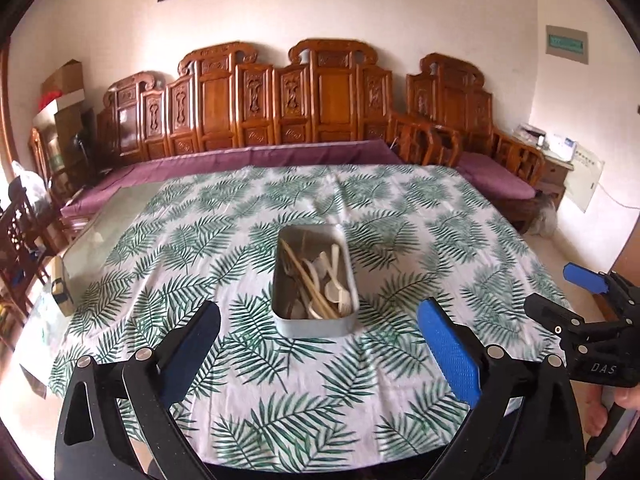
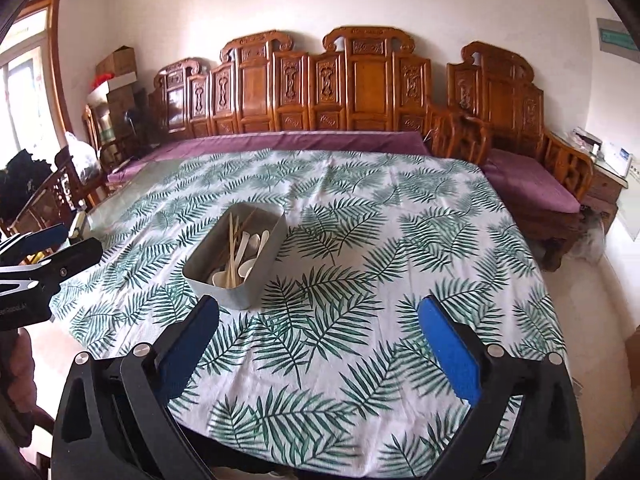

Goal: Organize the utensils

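Room: white walls, a framed picture high on the wall, and a carved wooden bench (image 1: 280, 100) with purple cushions along the far side.
Tabletop: covered by a white cloth with green fern leaves (image 1: 420, 216); at its far left corner the cloth stops short and a bare, shiny surface shows.
Container: a grey metal tin (image 1: 316, 280) with rounded corners stands on the cloth near the middle of the tabletop.
Utensils: white plastic spoons (image 1: 334, 288) and pale wooden chopsticks (image 1: 306, 276) lie loose together inside the tin.
Left gripper (image 1: 320, 332): fingers spread wide with nothing between them, held above the near edge of the cloth, the tin straight ahead.
Right gripper (image 2: 318, 324): fingers also wide apart and empty, the tin ahead and to the left.
Left view only: the right gripper enters at the right edge, part of a hand (image 1: 624, 404) on its handle.
Right view only: a window (image 2: 24, 80) at far left, and the left gripper entering at the left edge.
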